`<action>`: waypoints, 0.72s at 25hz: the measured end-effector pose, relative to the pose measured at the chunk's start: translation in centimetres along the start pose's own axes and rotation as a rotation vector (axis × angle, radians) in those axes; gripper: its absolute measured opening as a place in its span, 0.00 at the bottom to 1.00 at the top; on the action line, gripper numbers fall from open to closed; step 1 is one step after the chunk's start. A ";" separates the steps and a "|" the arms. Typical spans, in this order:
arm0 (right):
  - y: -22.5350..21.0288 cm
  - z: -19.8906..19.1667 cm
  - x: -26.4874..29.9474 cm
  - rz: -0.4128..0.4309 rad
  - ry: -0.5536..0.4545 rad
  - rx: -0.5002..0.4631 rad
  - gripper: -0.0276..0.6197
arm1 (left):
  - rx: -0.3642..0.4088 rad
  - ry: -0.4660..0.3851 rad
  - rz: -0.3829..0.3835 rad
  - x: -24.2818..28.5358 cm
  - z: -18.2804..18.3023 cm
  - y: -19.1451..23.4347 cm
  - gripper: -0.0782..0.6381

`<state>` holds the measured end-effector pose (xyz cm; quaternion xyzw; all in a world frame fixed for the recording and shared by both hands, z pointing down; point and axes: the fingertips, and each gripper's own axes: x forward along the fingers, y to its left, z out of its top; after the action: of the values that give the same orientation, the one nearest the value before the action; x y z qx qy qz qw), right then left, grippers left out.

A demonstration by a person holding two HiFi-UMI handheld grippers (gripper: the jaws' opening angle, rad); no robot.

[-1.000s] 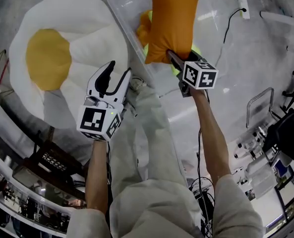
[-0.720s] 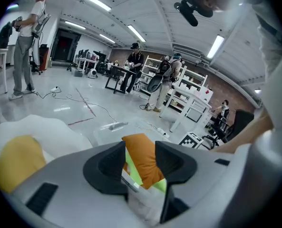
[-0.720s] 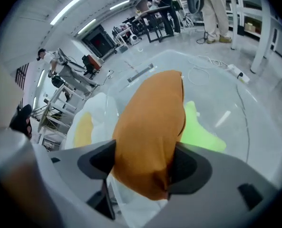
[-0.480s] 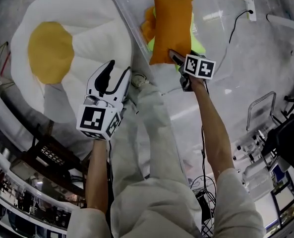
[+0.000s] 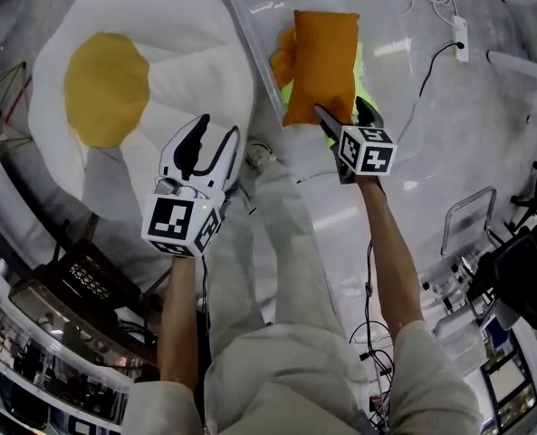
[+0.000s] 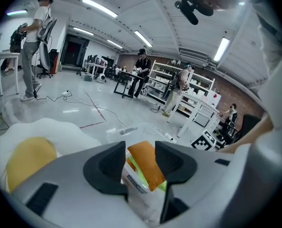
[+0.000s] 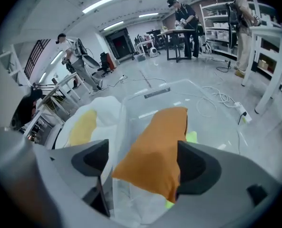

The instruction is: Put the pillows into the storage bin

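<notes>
An orange pillow (image 5: 321, 66) lies lengthwise in the clear storage bin (image 5: 253, 36), on top of a yellow-green pillow (image 5: 364, 72). My right gripper (image 5: 343, 109) hangs over the bin's near end with its jaws opening. The orange pillow's (image 7: 155, 148) near end sits between them, and a gap shows beside the left jaw. My left gripper (image 5: 218, 127) is open and holds nothing, just left of the bin. A big fried-egg pillow (image 5: 141, 80), white with a yellow centre, rests on the floor to the left.
A power strip (image 5: 458, 39) with white cables lies on the floor right of the bin. A metal frame (image 5: 467, 216) stands at the right, dark racks (image 5: 69, 288) at the lower left. The person's legs (image 5: 277, 243) stand between the grippers. Several people stand at benches far off.
The orange pillow has dropped from hanging above the bin to lying inside it. My right gripper's jaws have spread apart. The left gripper has stayed put.
</notes>
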<state>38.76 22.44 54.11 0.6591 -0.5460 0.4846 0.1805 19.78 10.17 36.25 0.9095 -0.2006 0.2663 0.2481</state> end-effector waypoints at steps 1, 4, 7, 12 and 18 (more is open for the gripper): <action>0.8 0.5 -0.5 0.011 -0.013 -0.012 0.72 | -0.005 -0.005 0.010 -0.5 0.2 0.3 0.38; 3.6 2.3 -1.9 0.043 -0.045 -0.075 0.65 | -0.020 -0.020 0.041 -2.0 0.9 1.3 0.38; 6.9 3.8 -3.1 0.073 -0.057 -0.199 0.54 | -0.040 -0.039 0.074 -3.7 1.7 2.1 0.38; 13.8 7.1 -5.5 0.140 -0.079 -0.400 0.38 | -0.083 -0.072 0.146 -7.8 2.7 3.8 0.38; 22.0 12.0 -8.7 0.201 -0.125 -0.506 0.23 | -0.148 -0.105 0.258 -14.5 3.9 6.5 0.32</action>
<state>24.98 10.53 34.84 0.5641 -0.7224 0.3069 0.2563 6.74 6.18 27.15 0.8681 -0.3478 0.2324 0.2672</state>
